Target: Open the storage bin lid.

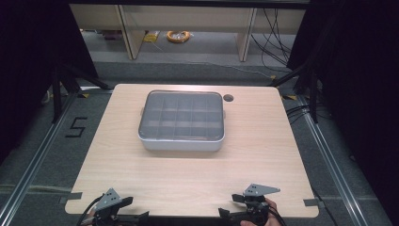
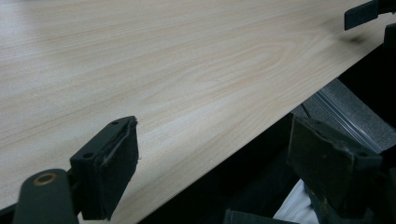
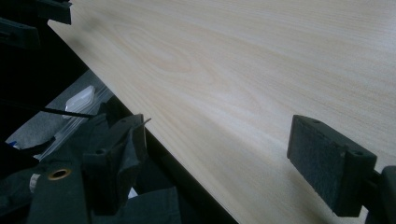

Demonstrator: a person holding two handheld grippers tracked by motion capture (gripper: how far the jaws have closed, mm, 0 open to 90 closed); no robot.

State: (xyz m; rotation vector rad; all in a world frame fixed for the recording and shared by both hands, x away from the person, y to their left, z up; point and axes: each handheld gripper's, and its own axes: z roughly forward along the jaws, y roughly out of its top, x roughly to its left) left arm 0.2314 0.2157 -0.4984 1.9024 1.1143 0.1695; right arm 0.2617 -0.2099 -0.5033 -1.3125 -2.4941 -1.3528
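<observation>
Organiser box [image 1: 182, 121]: sat shut under a clear lid in the middle of the table [image 1: 263, 155], toward the far half, square to the edges; its grid of compartments looked empty, though the lid's glare made that uncertain.
Placement rationale: judged to be centred so both grippers could reach the lid from either side.
Left gripper [image 1: 120, 203]: held at the near edge, left side, well apart from the box; jaws stood wide with nothing between them, pads [image 2: 112, 172] over bare wood.
Right gripper [image 1: 240, 198]: held at the near edge, right side, likewise far from the box; jaws spread wide and empty, one pad [image 3: 327, 163] above the tabletop.
Surroundings: round cable hole [image 1: 228, 98] just beyond the box's far right corner; coil of orange cable [image 1: 178, 36] on the floor behind.
Obstructions: none seen between grippers and box.
</observation>
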